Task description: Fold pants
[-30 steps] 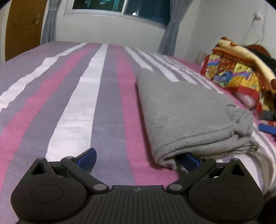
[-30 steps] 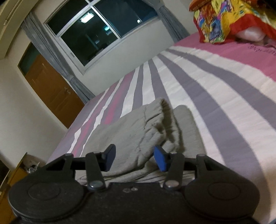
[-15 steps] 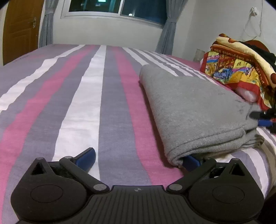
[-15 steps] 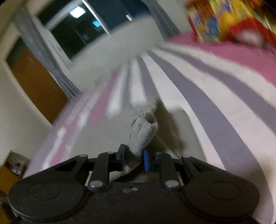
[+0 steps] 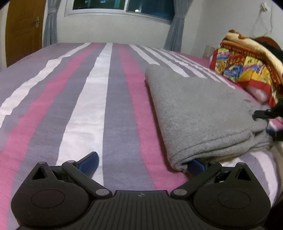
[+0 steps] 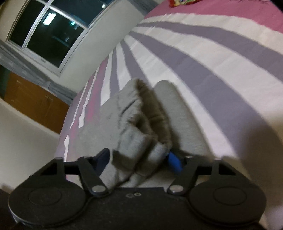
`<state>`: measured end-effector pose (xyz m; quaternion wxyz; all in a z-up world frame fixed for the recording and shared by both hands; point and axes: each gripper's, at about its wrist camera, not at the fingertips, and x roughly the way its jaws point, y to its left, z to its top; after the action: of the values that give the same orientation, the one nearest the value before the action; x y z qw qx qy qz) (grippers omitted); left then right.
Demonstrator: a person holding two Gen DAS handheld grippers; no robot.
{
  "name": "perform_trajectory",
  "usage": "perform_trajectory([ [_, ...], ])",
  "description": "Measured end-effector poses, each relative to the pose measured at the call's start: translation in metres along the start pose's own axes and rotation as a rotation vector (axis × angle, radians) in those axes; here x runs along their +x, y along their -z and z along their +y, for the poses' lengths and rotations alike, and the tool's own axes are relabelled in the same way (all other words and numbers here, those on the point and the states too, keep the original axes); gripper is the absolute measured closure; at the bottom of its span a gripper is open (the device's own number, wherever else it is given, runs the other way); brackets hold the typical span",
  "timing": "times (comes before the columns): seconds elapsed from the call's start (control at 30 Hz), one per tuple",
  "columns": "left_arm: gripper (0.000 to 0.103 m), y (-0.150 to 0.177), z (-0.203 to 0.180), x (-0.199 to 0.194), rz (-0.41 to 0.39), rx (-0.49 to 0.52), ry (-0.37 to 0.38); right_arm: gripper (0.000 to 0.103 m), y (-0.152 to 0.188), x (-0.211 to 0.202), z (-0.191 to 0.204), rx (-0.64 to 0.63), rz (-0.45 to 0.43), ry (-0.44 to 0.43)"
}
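Folded grey pants (image 5: 194, 109) lie on the striped bed (image 5: 88, 97), to the right in the left wrist view. My left gripper (image 5: 141, 163) is open wide at their near corner, its right finger tucked under the fold and its left finger over bare sheet. The right gripper's fingers (image 5: 261, 112) show at the pants' far right end. In the right wrist view a bunched end of the pants (image 6: 134, 123) sits between the jaws of my right gripper (image 6: 138, 161). Those jaws are opening and the pads look just clear of the cloth.
A bright patterned blanket (image 5: 247, 67) is piled at the bed's right side. A window (image 5: 123, 7), grey curtains and a wooden door (image 5: 23, 31) stand beyond the bed. The striped sheet (image 6: 212, 62) stretches to the right of the pants.
The right gripper pinched the bunched end of the pants, then widened again while rolling and dropping a little. The crumpled corner now lies flatter. The left gripper has hardly moved.
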<state>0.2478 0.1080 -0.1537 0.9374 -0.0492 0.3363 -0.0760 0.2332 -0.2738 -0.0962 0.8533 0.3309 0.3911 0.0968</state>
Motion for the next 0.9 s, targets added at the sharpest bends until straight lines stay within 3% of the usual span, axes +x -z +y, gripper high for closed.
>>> perform_trajectory([
  [0.03, 0.0, 0.0, 0.001, 0.001, 0.003, -0.003, 0.002, 0.065, -0.002, -0.003, 0.014, -0.057, -0.009, 0.024],
  [0.17, 0.0, 0.001, 0.002, 0.001, -0.002, -0.006, 0.007, 0.068, -0.002, -0.05, 0.061, -0.244, -0.159, -0.094],
  [0.23, 0.0, 0.002, 0.001, 0.001, -0.002, -0.004, 0.006, 0.068, 0.003, -0.067, 0.065, -0.299, -0.205, -0.105],
  [0.3, 0.0, 0.002, 0.0, 0.002, 0.0, -0.007, 0.005, 0.068, 0.009, -0.065, 0.05, -0.303, -0.191, -0.059],
  [0.4, 0.0, 0.001, -0.001, 0.002, 0.006, 0.007, 0.011, 0.068, 0.013, -0.03, 0.009, -0.23, -0.062, 0.13],
  [0.5, 0.0, -0.002, -0.003, 0.0, 0.017, 0.008, 0.0, 0.068, 0.018, -0.038, 0.017, -0.252, -0.093, 0.117],
  [0.63, 0.0, -0.003, -0.005, 0.0, 0.025, 0.014, -0.007, 0.068, 0.016, -0.066, 0.033, -0.284, -0.166, 0.023],
  [0.7, 0.0, -0.004, -0.007, 0.001, 0.032, 0.02, -0.008, 0.068, 0.017, -0.062, 0.019, -0.287, -0.149, 0.077],
  [0.77, 0.0, -0.004, -0.013, 0.003, 0.041, 0.038, -0.009, 0.068, 0.017, -0.035, -0.007, -0.242, -0.058, 0.185],
  [0.9, 0.0, -0.004, -0.012, 0.0, 0.064, 0.034, -0.016, 0.063, 0.024, -0.031, 0.006, -0.318, -0.041, 0.212],
])
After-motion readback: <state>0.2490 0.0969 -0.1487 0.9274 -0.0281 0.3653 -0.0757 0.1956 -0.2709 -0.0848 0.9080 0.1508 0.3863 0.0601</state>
